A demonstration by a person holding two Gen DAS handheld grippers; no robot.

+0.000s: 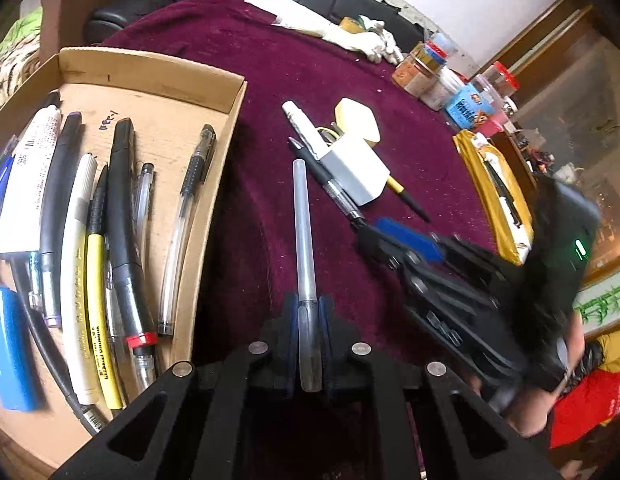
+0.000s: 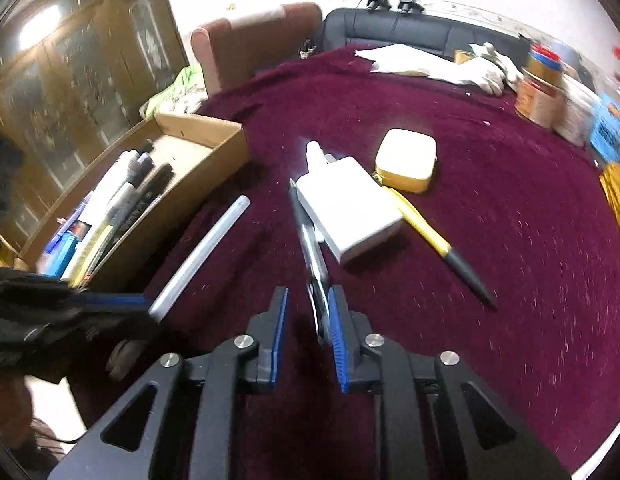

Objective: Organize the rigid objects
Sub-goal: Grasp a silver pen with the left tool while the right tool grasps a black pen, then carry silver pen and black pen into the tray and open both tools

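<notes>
Nearest the left wrist camera, the left gripper (image 1: 309, 312) is being held clamped on a frosted translucent pen (image 1: 303, 240), its blue pads pressed to the barrel near the butt end while the capped end is pointing out over the maroon tablecloth (image 1: 246, 64). The pen appears to be lifted clear of the cloth, though contact at its far tip cannot be ruled out.

Nearest the right wrist camera, the right gripper (image 2: 308, 312) is being closed around a black-and-clear gel pen (image 2: 310, 240). The pen is lying against the right-hand pad, but a gap is showing on the other side, so the jaws are standing apart and no grip is being made yet.

Just beyond, a white power adapter (image 2: 348, 210) is resting across that gel pen and over a yellow-and-black pen (image 2: 434, 240); a white marker (image 2: 315, 154) is poking out from behind it, and a yellow rounded case (image 2: 408, 160) is sitting just beside it.

To the left, the cardboard tray (image 1: 166, 76) is already being filled: a row of pens and markers (image 1: 122, 220) is lying in it lengthwise, with a blue object at its near corner.

As a judgement, the sorting is well past halfway. One pen is being carried and is likely bound for the tray; three writing tools plus the adapter and case are being left on the cloth. Farther back, jars (image 1: 422, 68) and white gloves (image 1: 366, 40) are standing at the table's far edge, untouched.
</notes>
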